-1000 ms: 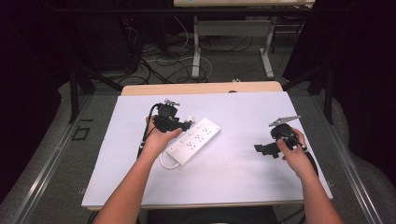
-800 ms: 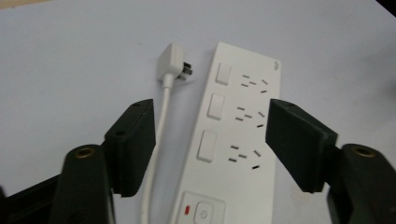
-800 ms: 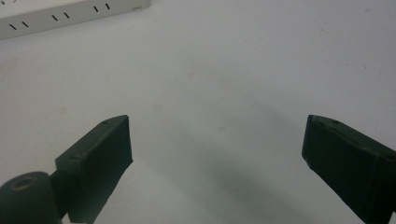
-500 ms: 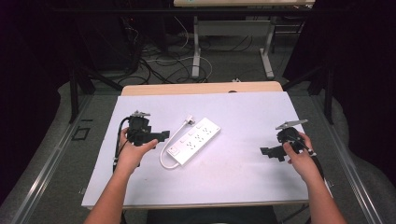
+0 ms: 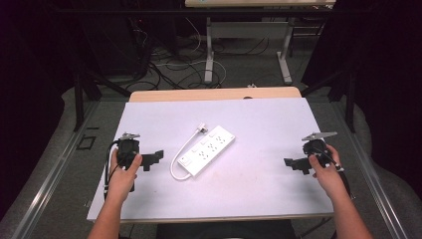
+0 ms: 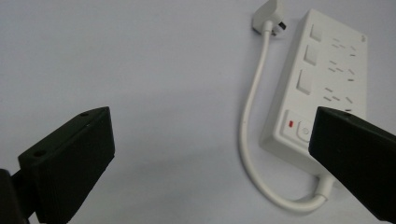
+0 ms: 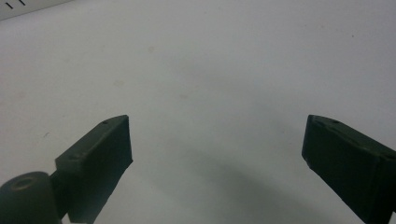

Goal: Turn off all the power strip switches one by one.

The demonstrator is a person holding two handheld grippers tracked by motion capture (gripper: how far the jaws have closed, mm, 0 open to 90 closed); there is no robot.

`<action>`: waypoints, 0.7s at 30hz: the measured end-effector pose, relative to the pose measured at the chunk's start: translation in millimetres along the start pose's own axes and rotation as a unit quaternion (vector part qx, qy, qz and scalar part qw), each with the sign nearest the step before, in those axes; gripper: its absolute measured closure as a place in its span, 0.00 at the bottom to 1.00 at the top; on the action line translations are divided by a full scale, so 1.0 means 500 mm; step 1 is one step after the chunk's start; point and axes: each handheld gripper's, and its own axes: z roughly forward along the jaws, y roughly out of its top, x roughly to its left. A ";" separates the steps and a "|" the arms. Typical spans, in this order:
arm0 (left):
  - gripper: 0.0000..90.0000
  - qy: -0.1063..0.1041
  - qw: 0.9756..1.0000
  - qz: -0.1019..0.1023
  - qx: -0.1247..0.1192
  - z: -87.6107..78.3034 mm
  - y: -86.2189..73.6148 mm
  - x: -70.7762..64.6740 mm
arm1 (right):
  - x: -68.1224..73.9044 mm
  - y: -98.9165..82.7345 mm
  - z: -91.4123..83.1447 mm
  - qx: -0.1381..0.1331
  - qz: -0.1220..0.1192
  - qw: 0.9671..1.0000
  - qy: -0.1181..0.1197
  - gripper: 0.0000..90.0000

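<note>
A white power strip lies at an angle in the middle of the white tabletop, its short cord looping round to a plug at its far end. My left gripper rests to the left of the strip, apart from it, pointing at it. In the left gripper view the strip and its cord lie beyond the left gripper, whose jaws have just been opening, wide apart with nothing between them. My right gripper sits near the table's right edge; in its own view the right gripper is open over bare table.
A wooden table edge shows behind the white top. Beyond it stand table legs and loose cables on the floor. Dark drapes close in both sides. A corner of the strip shows in the right gripper view.
My left gripper has drawn away from the power strip, leftward and toward the table's near edge, and its jaws have spread. The strip stays put. The right hand has hardly shifted.
</note>
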 end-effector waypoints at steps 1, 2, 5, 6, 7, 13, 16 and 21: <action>0.00 0.002 1.000 -0.001 0.000 0.000 -0.005 0.006 | -0.002 -0.002 0.000 0.001 0.003 1.000 -0.001 0.09; 0.00 0.006 1.000 -0.002 -0.001 0.000 -0.010 0.010 | -0.005 -0.004 0.000 0.001 0.005 1.000 -0.002 0.09; 0.00 0.017 1.000 -0.011 -0.004 0.002 -0.022 0.024 | -0.008 -0.010 0.000 0.000 0.019 1.000 -0.010 0.09; 0.00 0.019 1.000 -0.013 -0.004 0.002 -0.025 0.029 | -0.010 -0.011 0.000 -0.002 0.019 1.000 -0.010 0.09; 0.00 0.020 1.000 -0.017 -0.002 0.001 -0.028 0.033 | -0.011 -0.013 0.001 -0.002 0.021 1.000 -0.011 0.09; 0.00 0.035 0.999 -0.032 -0.010 -0.001 -0.042 0.054 | -0.020 -0.026 0.007 -0.006 0.033 0.999 -0.022 0.09; 0.00 0.049 0.998 -0.032 -0.018 0.002 -0.050 0.061 | -0.024 -0.032 0.009 -0.016 0.037 0.999 -0.027 0.09; 0.00 0.050 0.997 -0.044 -0.024 0.007 -0.062 0.075 | -0.035 -0.043 0.013 -0.025 0.050 0.998 -0.043 0.09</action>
